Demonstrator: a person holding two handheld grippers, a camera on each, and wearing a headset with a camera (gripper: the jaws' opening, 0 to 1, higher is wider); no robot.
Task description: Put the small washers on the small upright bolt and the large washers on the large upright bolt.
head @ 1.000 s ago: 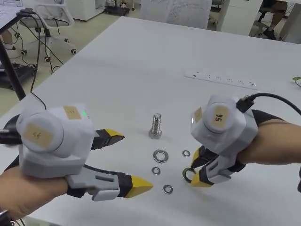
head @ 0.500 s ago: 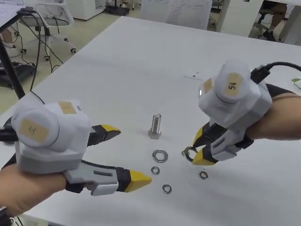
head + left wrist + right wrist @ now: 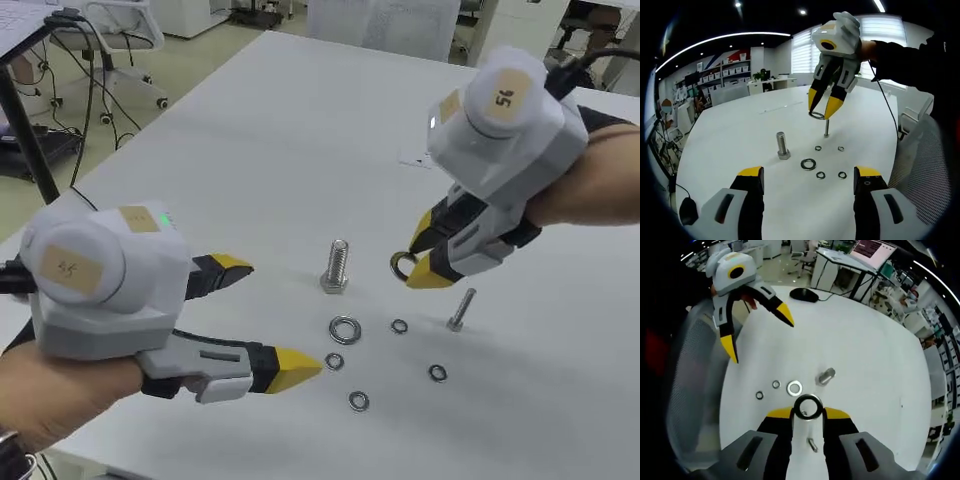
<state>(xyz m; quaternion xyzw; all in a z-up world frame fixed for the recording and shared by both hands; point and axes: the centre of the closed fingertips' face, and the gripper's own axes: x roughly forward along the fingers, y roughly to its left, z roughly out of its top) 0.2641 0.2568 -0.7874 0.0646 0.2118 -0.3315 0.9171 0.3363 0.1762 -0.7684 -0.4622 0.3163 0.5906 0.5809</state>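
Desk (image 3: 230, 130): plain white. Large bolt (image 3: 336, 267), small bolt (image 3: 460, 310), loose washers (image 3: 344, 328): bare silver metal. Held washer (image 3: 402, 265): darker grey. Left gripper (image 3: 275, 317) and right gripper (image 3: 417, 263): pale grey casing, round tan stickers (image 3: 70, 270), black fingers (image 3: 292, 369) tipped yellow. Small green light (image 3: 160, 218) on left casing.

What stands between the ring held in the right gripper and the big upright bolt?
Nothing visible does. The right gripper holds the large washer in the air, with bare table between it and the large upright bolt. The small upright bolt stands on the gripper's other side, off that path.
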